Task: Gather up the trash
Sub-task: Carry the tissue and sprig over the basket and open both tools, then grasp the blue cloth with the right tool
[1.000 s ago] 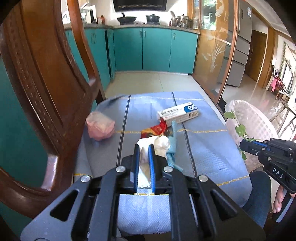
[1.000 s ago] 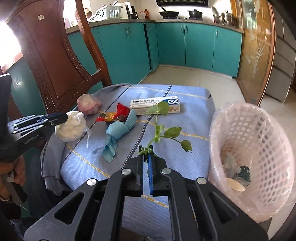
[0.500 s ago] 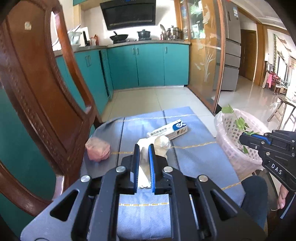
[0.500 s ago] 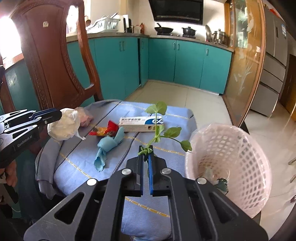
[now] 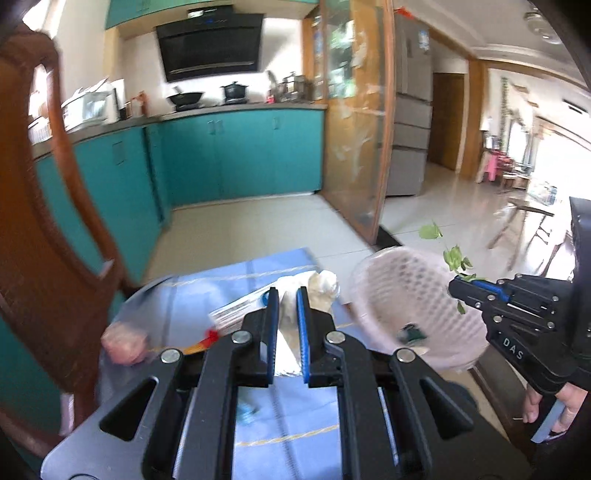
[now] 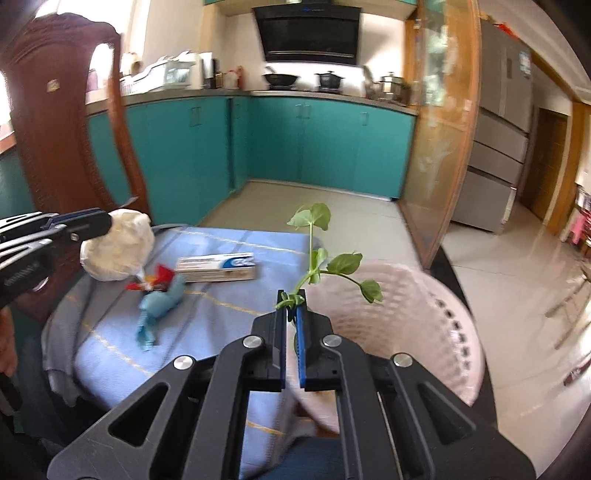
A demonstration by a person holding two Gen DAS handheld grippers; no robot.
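Left gripper (image 5: 287, 295) clamped narrow on a crumpled white wad of paper (image 6: 116, 245), held up off the blue cloth (image 6: 229, 314) near its left edge, just in front of the wooden chair back (image 6: 70, 122). Right gripper (image 6: 291, 295) pinched all the way down on the stem of a green leafy sprig (image 6: 319, 258), leaves sticking up and out over the near rim of the pinkish-white mesh basket (image 6: 424, 325). Basket parked just off the right edge of the cloth, something dark and something pale lying at the bottom, too blurry to name. Still lying on the cloth: a long white-and-blue box (image 6: 218, 267) toward the far edge, a red and yellow wrapper (image 6: 155, 280) touching its left end, a twisted light-blue rag (image 6: 159, 308) right below the wrapper, and a pink crumpled lump (image 5: 123, 341) over by the left edge next to the chair. From the left wrist view, own fingers covering most of the wad and part of the box, so only bits poking out on either side. Right-hand tool visible there too, low at the right, with a hand (image 5: 546, 406) wrapped on its grip. Further out: teal cabinets (image 6: 295, 147) along the back wall, pots on the stove, black range hood (image 6: 310, 33) above, glass sliding door and a grey fridge to the right. Lots of motion blur in both shots.
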